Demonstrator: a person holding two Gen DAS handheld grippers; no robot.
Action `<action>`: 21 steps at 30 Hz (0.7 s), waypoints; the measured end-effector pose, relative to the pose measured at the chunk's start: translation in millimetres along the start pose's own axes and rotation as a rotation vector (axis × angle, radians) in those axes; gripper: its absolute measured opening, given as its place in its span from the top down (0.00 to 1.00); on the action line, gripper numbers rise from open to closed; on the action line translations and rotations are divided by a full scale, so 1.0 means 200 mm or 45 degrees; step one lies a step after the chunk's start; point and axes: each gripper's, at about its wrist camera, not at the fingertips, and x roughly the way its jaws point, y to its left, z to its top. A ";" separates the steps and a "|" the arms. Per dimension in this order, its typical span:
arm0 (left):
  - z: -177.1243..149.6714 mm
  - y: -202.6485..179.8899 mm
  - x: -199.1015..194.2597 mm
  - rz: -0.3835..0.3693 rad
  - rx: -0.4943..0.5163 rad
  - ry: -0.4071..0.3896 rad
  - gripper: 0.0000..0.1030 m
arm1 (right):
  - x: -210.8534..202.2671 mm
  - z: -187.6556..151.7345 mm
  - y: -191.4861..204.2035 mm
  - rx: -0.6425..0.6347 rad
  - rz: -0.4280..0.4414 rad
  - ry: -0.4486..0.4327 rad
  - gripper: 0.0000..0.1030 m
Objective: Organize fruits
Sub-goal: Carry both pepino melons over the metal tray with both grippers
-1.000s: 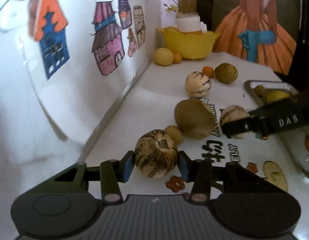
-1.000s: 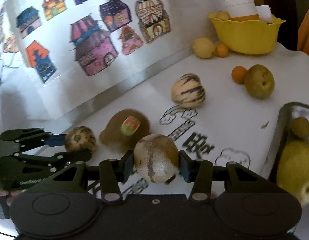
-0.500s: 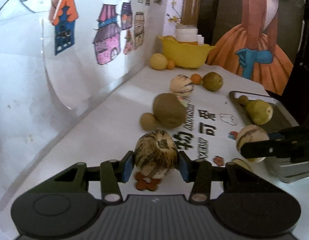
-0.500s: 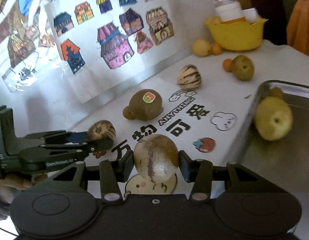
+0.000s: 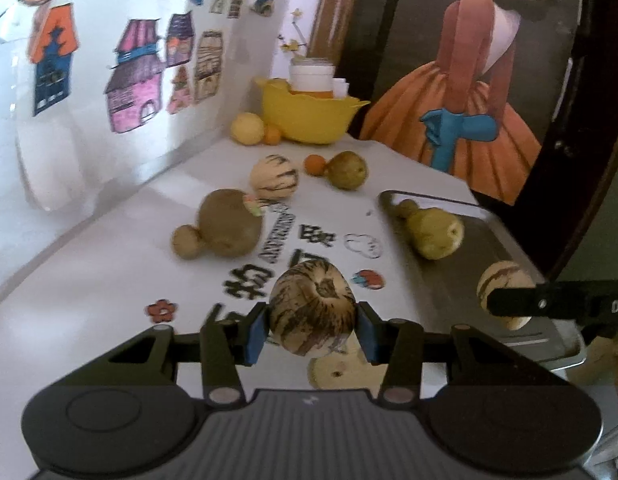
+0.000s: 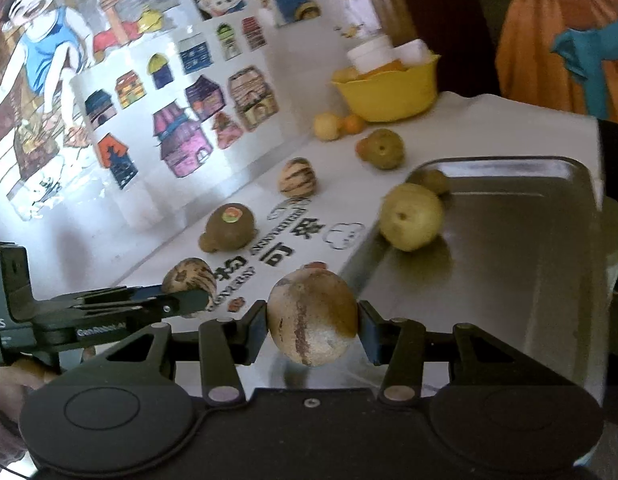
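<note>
Left tool (image 5: 312, 330): clenched on a dark-striped pepino melon (image 5: 312, 312), blue pads pressed to both its sides, carried clear of the white bench (image 5: 109, 280) above the printed lettering.
Right tool (image 6: 312, 326): grasping a paler brown-streaked melon (image 6: 312, 318), lifted over the near corner of the metal tray (image 6: 529, 280).
Tools relative to each other: side by side; from the right wrist the left tool shows at the left with its striped fruit, from the left wrist the right tool reaches in from the right edge over the tray.
Tray contents: a yellow-green pear (image 6: 411, 216) near the left rim, with a small brownish fruit (image 6: 431, 180) just behind it at the far corner.
Bench, loose fruit: a large brown fruit bearing a sticker (image 5: 229, 222), a small brown one (image 5: 187, 242) touching it; a pale striped melon (image 5: 273, 178) further back; a green-brown pear (image 5: 347, 170) with a small orange (image 5: 315, 165) beside it.
Far end: a yellow bowl (image 5: 309, 120) holding white containers, a lemon-yellow fruit (image 5: 247, 129) and another small orange (image 5: 273, 135) at its foot.
Wall: drawings of coloured houses (image 5: 135, 94) along the left.
Person: a hand (image 6: 9, 384) gripping the left tool's handle, partly in view.
</note>
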 end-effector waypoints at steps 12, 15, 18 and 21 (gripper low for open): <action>0.07 -0.27 0.09 -0.169 0.030 0.004 0.51 | -0.06 -0.03 -0.16 0.054 -0.060 -0.051 0.52; 0.07 -0.32 0.12 -0.193 0.061 0.014 0.51 | -0.09 -0.02 -0.22 0.071 -0.090 -0.070 0.52; 0.07 -0.37 0.17 -0.216 0.081 0.030 0.51 | -0.10 0.02 -0.27 0.059 -0.143 -0.076 0.52; 0.07 -0.43 0.22 -0.218 0.102 0.043 0.51 | -0.09 0.07 -0.33 0.060 -0.177 -0.075 0.52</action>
